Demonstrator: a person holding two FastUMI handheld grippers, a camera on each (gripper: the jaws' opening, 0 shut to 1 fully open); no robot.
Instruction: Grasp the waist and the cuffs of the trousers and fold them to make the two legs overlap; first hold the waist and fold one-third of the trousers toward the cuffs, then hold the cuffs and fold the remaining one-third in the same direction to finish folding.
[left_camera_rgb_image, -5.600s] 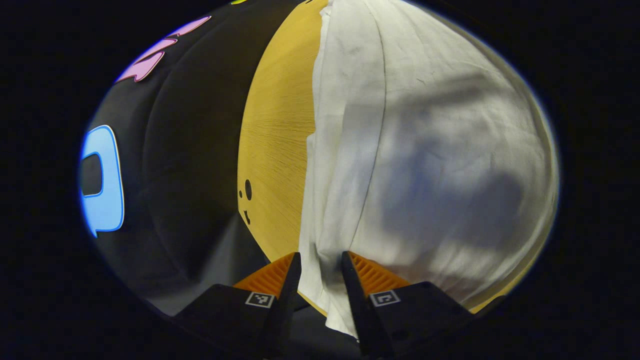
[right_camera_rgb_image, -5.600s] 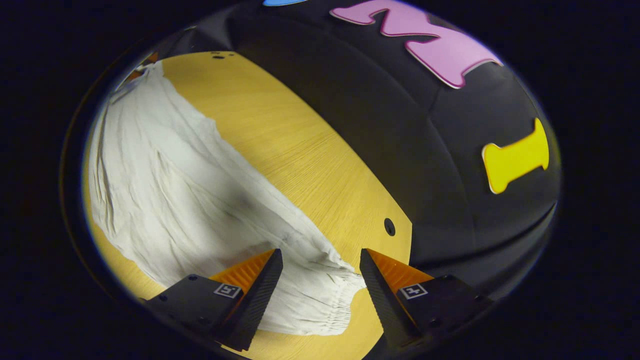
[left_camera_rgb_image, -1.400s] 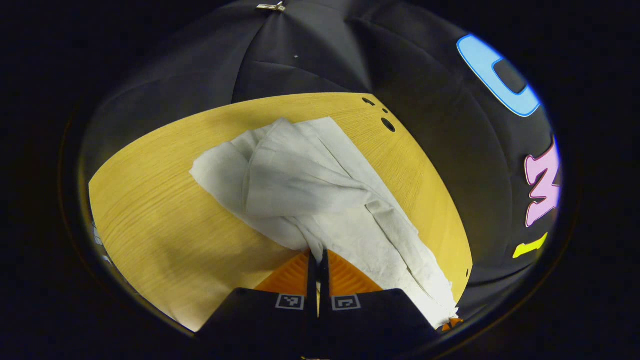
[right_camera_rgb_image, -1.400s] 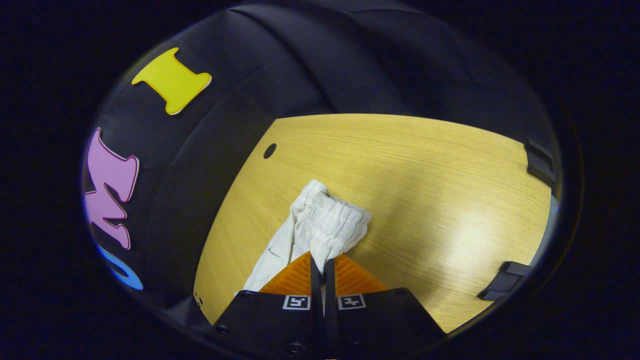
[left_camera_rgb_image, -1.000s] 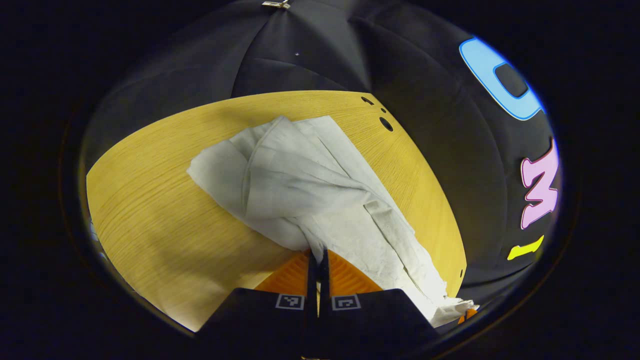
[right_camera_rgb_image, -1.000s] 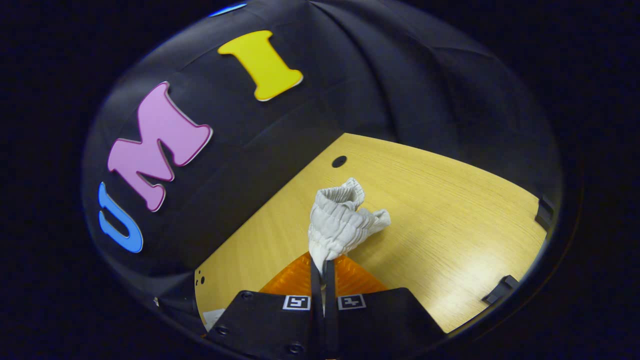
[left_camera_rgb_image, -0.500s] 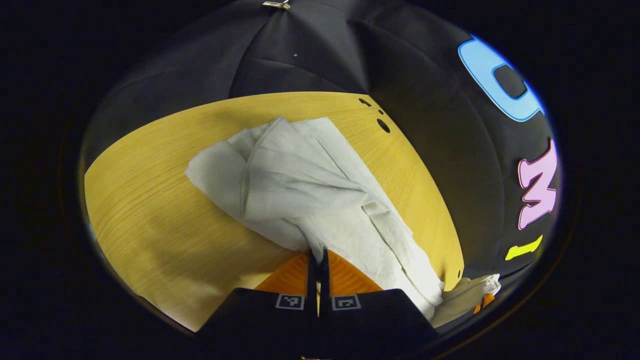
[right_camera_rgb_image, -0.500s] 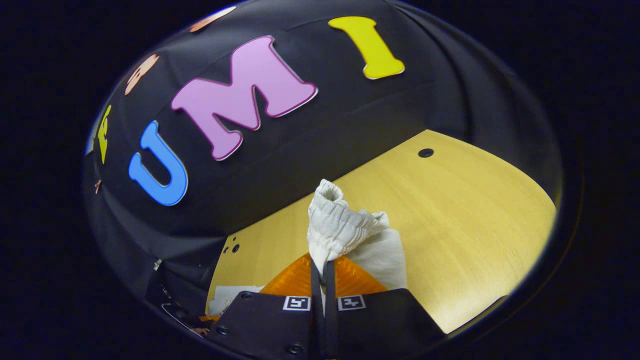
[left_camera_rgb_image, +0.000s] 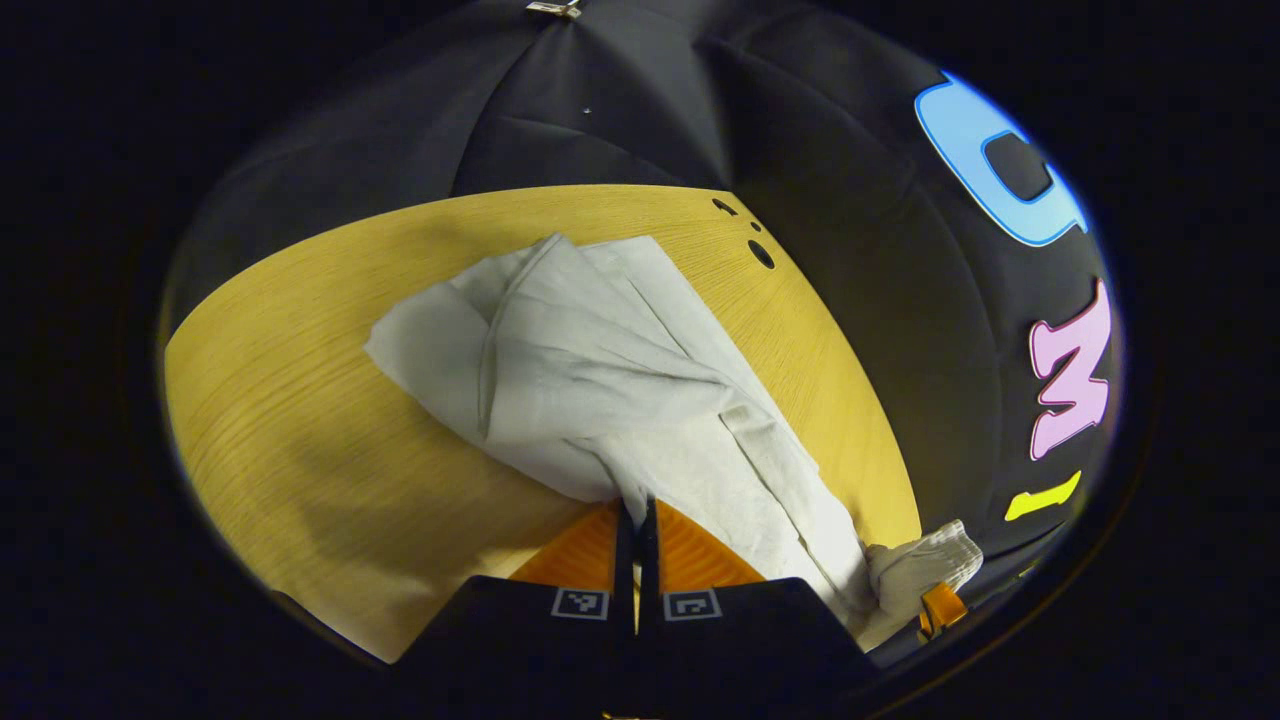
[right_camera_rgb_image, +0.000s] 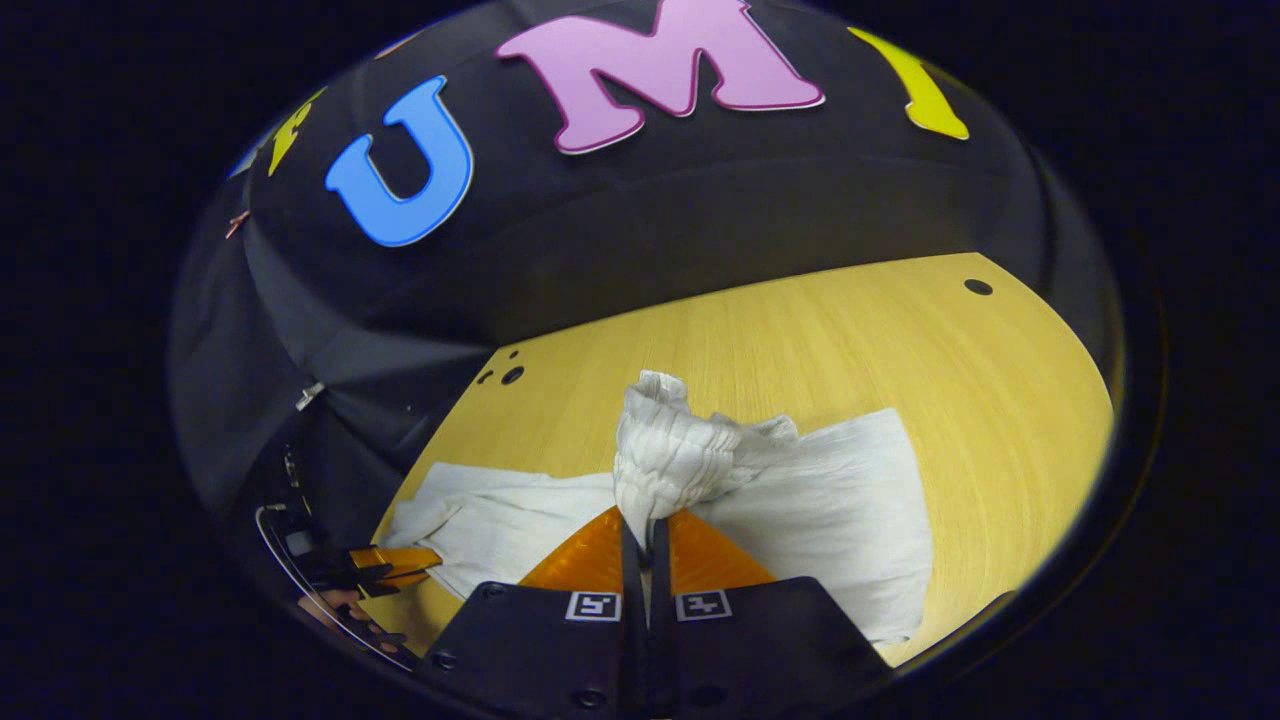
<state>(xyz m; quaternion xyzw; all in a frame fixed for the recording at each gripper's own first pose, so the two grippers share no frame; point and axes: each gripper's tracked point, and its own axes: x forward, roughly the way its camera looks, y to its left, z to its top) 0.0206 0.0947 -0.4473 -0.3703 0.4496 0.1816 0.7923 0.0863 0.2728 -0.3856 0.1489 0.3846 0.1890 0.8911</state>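
Note:
The white trousers (left_camera_rgb_image: 600, 370) lie crumpled on the yellow wooden table (left_camera_rgb_image: 300, 420), running away from me toward the far corner. My left gripper (left_camera_rgb_image: 636, 510) is shut on a near edge of the cloth. In the right gripper view, my right gripper (right_camera_rgb_image: 646, 530) is shut on the gathered elastic end (right_camera_rgb_image: 665, 450), which stands bunched above the fingers and off the table. The rest of the trousers (right_camera_rgb_image: 830, 500) spreads flat behind it. The right gripper (left_camera_rgb_image: 938, 608) with that bunched end (left_camera_rgb_image: 925, 565) shows low at the right of the left gripper view. The left gripper (right_camera_rgb_image: 395, 562) shows at the lower left of the right gripper view.
The table (right_camera_rgb_image: 800, 330) has small round holes near its corners (left_camera_rgb_image: 760, 253) (right_camera_rgb_image: 978, 287) (right_camera_rgb_image: 512, 375). Black booth cloth hangs close behind the table's far edges. Bare wood lies left of the trousers in the left gripper view.
Both grippers, open 5.6 s ago, are now shut on cloth. Over the last second the right gripper has lifted the elastic end and swung it across over the trousers; the left has barely moved.

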